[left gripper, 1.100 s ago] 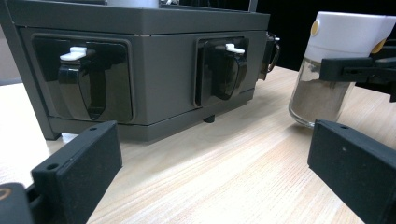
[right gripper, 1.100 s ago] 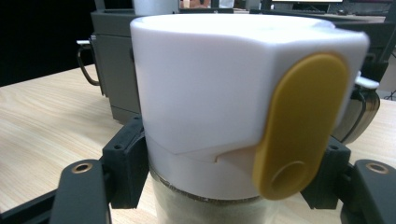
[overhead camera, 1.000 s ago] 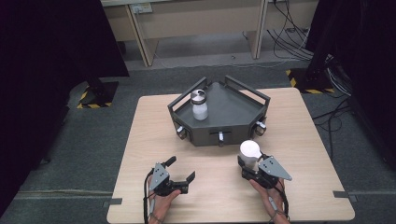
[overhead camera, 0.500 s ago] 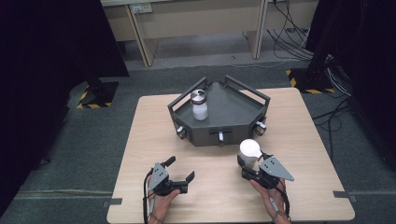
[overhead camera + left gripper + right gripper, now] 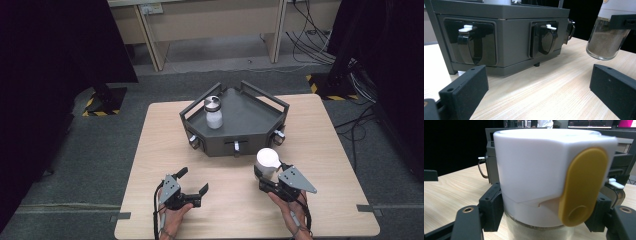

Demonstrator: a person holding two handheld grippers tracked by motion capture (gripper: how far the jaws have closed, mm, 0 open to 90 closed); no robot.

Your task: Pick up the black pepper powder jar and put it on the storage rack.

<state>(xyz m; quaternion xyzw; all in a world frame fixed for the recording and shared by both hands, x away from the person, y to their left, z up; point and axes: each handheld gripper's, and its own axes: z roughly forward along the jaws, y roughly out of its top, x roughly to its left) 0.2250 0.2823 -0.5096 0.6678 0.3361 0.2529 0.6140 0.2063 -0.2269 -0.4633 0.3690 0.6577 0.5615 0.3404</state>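
Your right gripper [image 5: 266, 172] is clamping jaws on spice jar [image 5: 267, 162], white cap, yellow tab, brown powder inside; jar is hanging off table [image 5: 150, 145], at 5 o'clock from grey tray [image 5: 250, 117]. Your left gripper [image 5: 192, 185] is resting at 7 o'clock from tray, jaws standing apart, gripping nothing. Second jar [image 5: 213, 112] is standing upright inside tray, left side.

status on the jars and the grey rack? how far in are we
Done: one white-filled jar with a silver cap stands in the grey rack. In hand: the right tongs are shut on a white-capped jar of brown powder, which the left gripper view shows lifted off the table, short of the rack. Left, probably: setting it in the rack. The left tongs are open, holding nothing.
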